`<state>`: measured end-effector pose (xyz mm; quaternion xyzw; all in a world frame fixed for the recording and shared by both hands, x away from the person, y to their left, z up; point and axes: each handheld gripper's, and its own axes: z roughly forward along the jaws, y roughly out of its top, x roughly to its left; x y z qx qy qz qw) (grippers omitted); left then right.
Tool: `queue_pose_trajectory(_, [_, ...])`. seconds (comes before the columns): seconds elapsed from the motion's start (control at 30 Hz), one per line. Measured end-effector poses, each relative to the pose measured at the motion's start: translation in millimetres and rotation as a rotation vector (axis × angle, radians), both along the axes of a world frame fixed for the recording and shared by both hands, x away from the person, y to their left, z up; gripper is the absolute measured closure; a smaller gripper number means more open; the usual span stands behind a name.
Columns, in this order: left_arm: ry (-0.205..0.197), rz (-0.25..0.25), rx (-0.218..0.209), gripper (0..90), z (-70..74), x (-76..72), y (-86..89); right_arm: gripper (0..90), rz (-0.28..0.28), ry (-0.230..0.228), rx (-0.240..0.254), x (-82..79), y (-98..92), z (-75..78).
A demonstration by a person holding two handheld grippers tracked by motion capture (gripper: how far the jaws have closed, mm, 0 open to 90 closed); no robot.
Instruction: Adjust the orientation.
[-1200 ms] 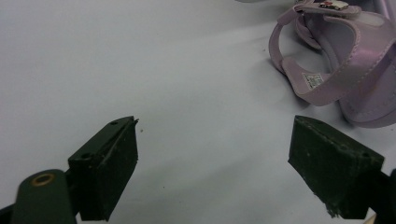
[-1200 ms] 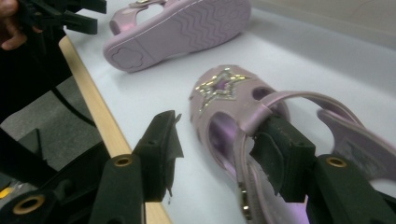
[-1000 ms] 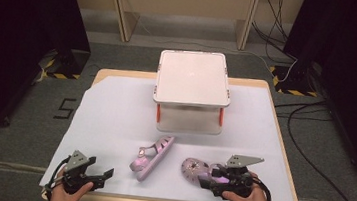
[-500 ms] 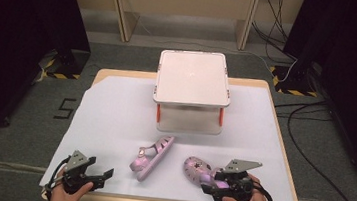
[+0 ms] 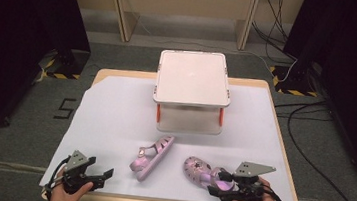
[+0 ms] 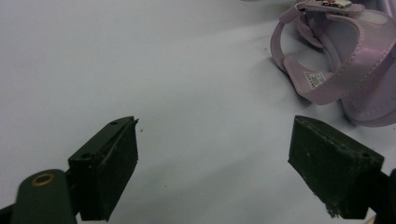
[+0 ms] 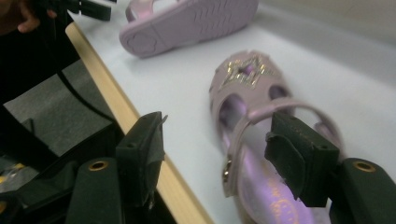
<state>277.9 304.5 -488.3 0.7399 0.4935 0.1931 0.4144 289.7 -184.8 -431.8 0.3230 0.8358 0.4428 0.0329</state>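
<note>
The counter [image 5: 282,141] carries a white sheet, a lidded white storage box [image 5: 191,89] with orange latches at the far centre, and two lilac child's sandals along the near edge.

Left sandal [image 5: 151,157]: lies on its side near the centre of the near edge, with the sole facing the person's right. In the right gripper view its ribbed sole [image 7: 187,23] faces the camera. In the left gripper view its heel strap and buckle appear at the upper right [image 6: 336,60].

Right sandal [image 5: 204,172]: stands upright on its sole, toe pointing toward the left sandal, heel at the right gripper. The two sandals lie near each other but apart.

Left gripper [image 5: 100,176]: held at the near left corner of the counter. Its fingers [image 6: 105,170] stand wide apart with only bare sheet between them. It sits well short of the left sandal.

Right gripper [image 5: 218,182]: held at the heel end of the right sandal. Its fingers [image 7: 303,154] stand wide and have just been opening. One finger hangs over the sandal's heel and ankle strap, the other beyond the counter edge. The pads do not press on the sandal.
</note>
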Motion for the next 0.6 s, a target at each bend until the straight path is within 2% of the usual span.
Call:
queue_pose_trajectory(0.13, [-0.001, 0.001, 0.001, 15.3, 0.0, 0.1, -0.1, 36.5, -0.038, -0.103, 0.005, 1.4, -9.2, 8.8])
queue_pose_trajectory(0.2, [0.001, 0.001, -0.002, 15.4, -0.3, 0.2, -0.4, 35.7, -0.053, -0.139, 0.007, 4.8, -13.5, 9.6])
queue_pose_trajectory(0.27, [0.002, -0.001, 0.001, 15.4, -0.4, 0.2, -0.4, 35.2, -0.06, -0.17, -0.028, 8.7, -16.8, 7.6])
queue_pose_trajectory(0.37, [0.002, 0.001, -0.002, 15.4, -0.4, 0.4, -0.6, 35.1, -0.068, -0.18, -0.058, 14.1, -20.6, 2.1])
queue_pose_trajectory(0.47, [0.001, -0.001, 0.003, 15.3, -0.2, 0.7, -0.5, 35.0, -0.077, -0.169, -0.078, 20.4, -23.8, -5.2])
queue_pose_trajectory(0.6, [0.002, -0.002, 0.004, 15.4, -0.3, 0.7, -1.1, 34.3, -0.061, -0.169, -0.121, 24.6, -21.2, -12.0])
